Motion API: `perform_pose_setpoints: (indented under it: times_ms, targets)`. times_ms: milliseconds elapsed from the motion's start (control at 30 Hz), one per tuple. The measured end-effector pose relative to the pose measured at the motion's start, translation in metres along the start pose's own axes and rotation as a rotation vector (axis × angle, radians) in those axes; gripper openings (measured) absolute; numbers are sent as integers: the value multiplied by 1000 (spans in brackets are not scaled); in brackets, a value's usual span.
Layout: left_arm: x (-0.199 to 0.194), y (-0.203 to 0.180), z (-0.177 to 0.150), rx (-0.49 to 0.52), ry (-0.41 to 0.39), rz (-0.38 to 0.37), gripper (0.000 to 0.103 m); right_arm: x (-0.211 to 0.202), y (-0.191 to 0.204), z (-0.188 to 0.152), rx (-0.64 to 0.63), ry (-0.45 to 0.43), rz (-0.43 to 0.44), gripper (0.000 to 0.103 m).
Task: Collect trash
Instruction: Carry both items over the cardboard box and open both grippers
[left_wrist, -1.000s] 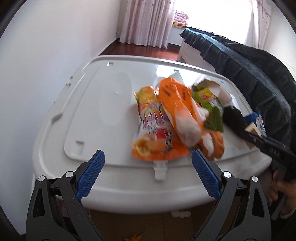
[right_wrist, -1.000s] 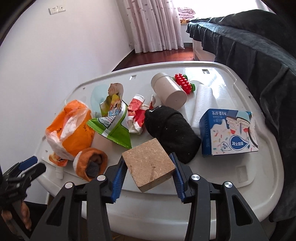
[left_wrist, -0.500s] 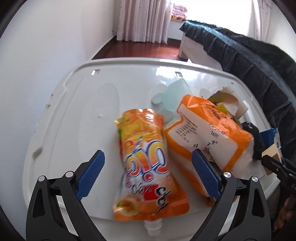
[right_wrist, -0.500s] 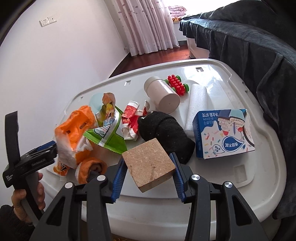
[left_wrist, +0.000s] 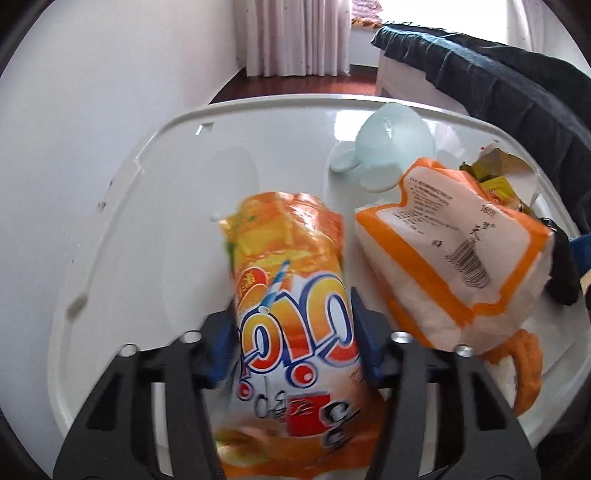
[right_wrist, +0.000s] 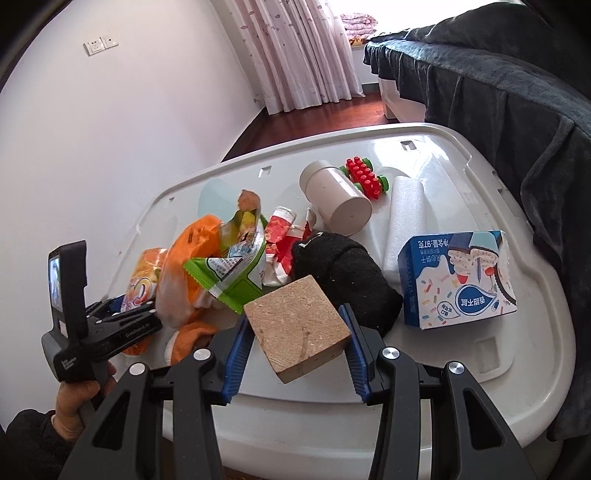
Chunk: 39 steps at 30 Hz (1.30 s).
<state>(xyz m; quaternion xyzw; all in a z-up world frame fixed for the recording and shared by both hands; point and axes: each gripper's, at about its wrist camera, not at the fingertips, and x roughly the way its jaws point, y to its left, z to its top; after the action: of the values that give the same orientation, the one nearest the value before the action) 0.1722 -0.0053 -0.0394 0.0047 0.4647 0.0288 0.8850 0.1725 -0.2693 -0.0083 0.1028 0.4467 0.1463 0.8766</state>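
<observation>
The left gripper (left_wrist: 291, 343) is squeezing an orange juice pouch (left_wrist: 291, 314) between its blue pads — the pouch is sitting at the near left of the white lid (left_wrist: 155, 221), just beside an orange-and-white wrapper (left_wrist: 454, 254). The right gripper (right_wrist: 295, 347) is pinching a wooden block (right_wrist: 297, 326) above the lid's near edge. A black sock (right_wrist: 343, 273), a green wrapper (right_wrist: 232, 273) and a blue box (right_wrist: 458, 280) are lying behind it.

1. Location: home bedroom.
2. Evidence: bed (right_wrist: 480, 74) under dark cover, pink curtains (right_wrist: 295, 48) at window, wood floor (right_wrist: 317, 114), wall socket (right_wrist: 100, 45), white wall (left_wrist: 92, 129).
</observation>
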Motion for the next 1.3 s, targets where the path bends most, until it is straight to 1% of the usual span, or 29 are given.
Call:
perform_pose_setpoints:
  times_ms: [33,67,133,267,400,500,600,667,800,867,967,1067,1167,1300]
  targets:
    - [-2,1,0,-9,-2,0,41,0,0,0,0,2,-1,46]
    - [-6,4,-1,-20,-8,3,38,0,1,-1,-1,2,-2,46]
    - [-12,5,-4,-18,-24,20,36,1,3,-1,-3,2,-2,46]
    - [-34,3,-7,-27,-64,23,34,-3,12,-1,-13,-14,11,46]
    - [-77,5,-12,-29,-132,21,34,-9,24,-1,-23,-26,36,46]
    - [-112,5,-28,-32,-163,12,34,-18,36,-5,-38,-36,58,46]
    - [-139,5,-45,-36,-172,-12,34,-33,50,-16,-67,-55,80,46]
    - [-149,6,-53,-40,-170,-25,34,-43,56,-25,-85,-70,85,46]
    - [-168,2,-76,-27,-167,-43,34,-63,63,-59,-90,-86,94,46]
    - [-174,1,-90,-27,-157,-56,34,-67,65,-75,-89,-75,94,46]
    - [-177,1,-112,-42,-119,-91,34,-73,72,-101,-108,-42,71,46]
    - [-175,-2,-133,-58,-64,-123,34,-75,75,-118,-100,-6,68,46]
    - [-168,-9,-160,-58,7,-150,34,-75,77,-138,-79,43,63,46]
    - [-151,-17,-196,-28,116,-175,34,-71,79,-163,-53,107,53,46]
